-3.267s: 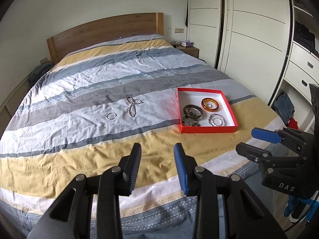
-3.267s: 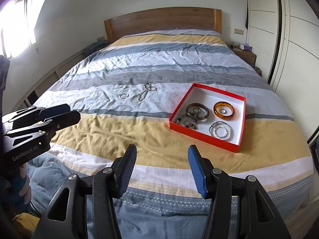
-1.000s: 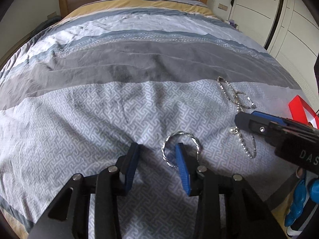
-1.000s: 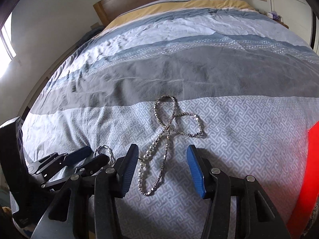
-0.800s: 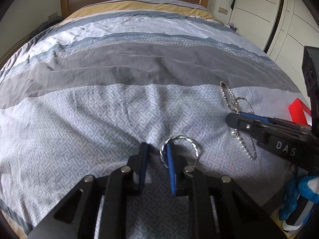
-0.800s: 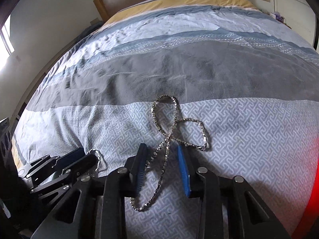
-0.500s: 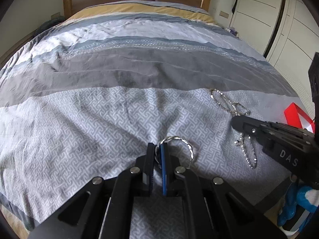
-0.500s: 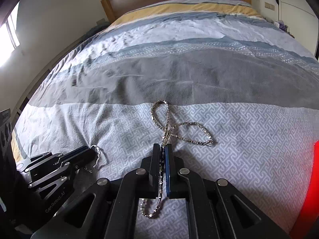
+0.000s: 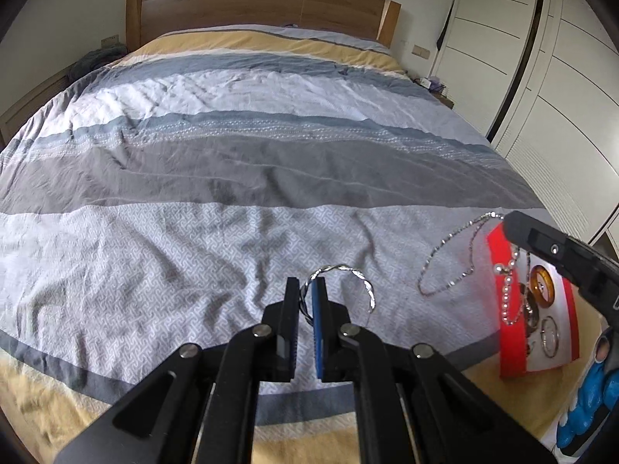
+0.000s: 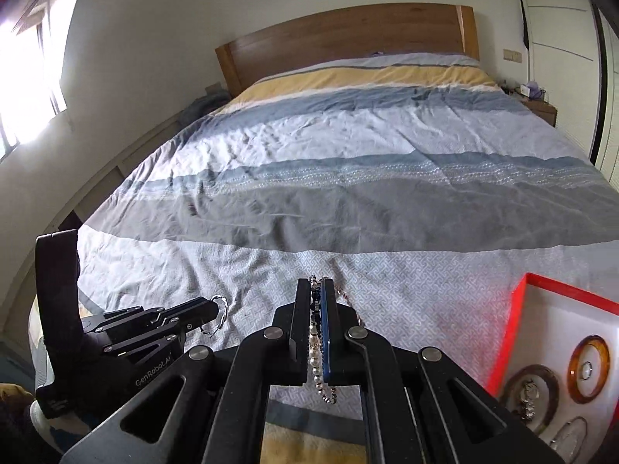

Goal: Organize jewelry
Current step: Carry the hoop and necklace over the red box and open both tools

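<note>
My left gripper (image 9: 305, 290) is shut on a twisted silver bangle (image 9: 350, 272), held a little above the striped bedcover (image 9: 232, 178). My right gripper (image 10: 316, 290) is shut on a silver chain and pearl necklace (image 10: 314, 355), whose strands hang below the jaws. In the left wrist view the right gripper (image 9: 516, 230) is at the right, and the necklace (image 9: 445, 266) dangles from it in front of the red tray (image 9: 493, 309). The tray (image 10: 510, 317) holds an amber bangle (image 10: 588, 363), a dark bangle (image 10: 536, 386) and silver rings. In the right wrist view the left gripper (image 10: 209, 311) holds the bangle (image 10: 221, 313) at the lower left.
The bed fills both views, with a wooden headboard (image 9: 255, 7) at the far end. White wardrobe doors (image 9: 561, 77) line the right side, and a nightstand (image 10: 537, 108) stands by the headboard. A bright window (image 10: 27, 77) is on the left wall.
Both grippers went from open to shut, the left on the bangle and the right on the necklace. Both then rose off the bedcover with their pieces, and the red tray came into view.
</note>
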Demonstrator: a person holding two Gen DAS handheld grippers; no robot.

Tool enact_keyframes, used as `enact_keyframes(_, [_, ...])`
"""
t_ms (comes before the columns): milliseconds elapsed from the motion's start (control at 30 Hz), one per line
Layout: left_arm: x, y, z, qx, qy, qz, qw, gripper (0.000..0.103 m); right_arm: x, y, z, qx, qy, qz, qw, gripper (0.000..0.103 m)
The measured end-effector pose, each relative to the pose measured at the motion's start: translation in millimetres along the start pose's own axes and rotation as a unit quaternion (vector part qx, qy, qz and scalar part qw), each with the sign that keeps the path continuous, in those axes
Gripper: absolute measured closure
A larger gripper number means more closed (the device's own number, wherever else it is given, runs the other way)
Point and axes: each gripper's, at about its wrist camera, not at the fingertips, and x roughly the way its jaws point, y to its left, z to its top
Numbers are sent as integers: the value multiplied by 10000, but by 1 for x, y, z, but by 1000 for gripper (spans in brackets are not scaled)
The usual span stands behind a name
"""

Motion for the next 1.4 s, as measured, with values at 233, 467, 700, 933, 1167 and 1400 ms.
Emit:
enact_keyframes(233, [-36, -47, 3, 198, -156, -306, 9992, 98, -78, -32, -4, 125, -354, -255, 9990, 98])
enact_keyframes(467, [-41, -108, -5, 509, -97, -641, 9966, 98, -138, -84, -16, 266, -552, -731, 9954, 98])
enact_keyframes(700, [-38, -157, -12, 820, -39, -780, 9936, 98, -165, -131, -26, 522, -671, -1016, 9912, 98])
enact_keyframes(933, [-37, -191, -14, 1000, -94, -754, 9921, 98, -169, -154, -33, 619, -703, -1054, 9900, 98])
enact_keyframes(1167, [-29, -219, -6, 1238, -267, -728, 9893, 98, -167, -170, -34, 621, -747, -1047, 9898, 98])
enact_keyframes(1400, [-11, -245, 4, 1437, -305, -771, 9861, 98, -160, -188, -26, 633, -832, -1071, 9887, 98])
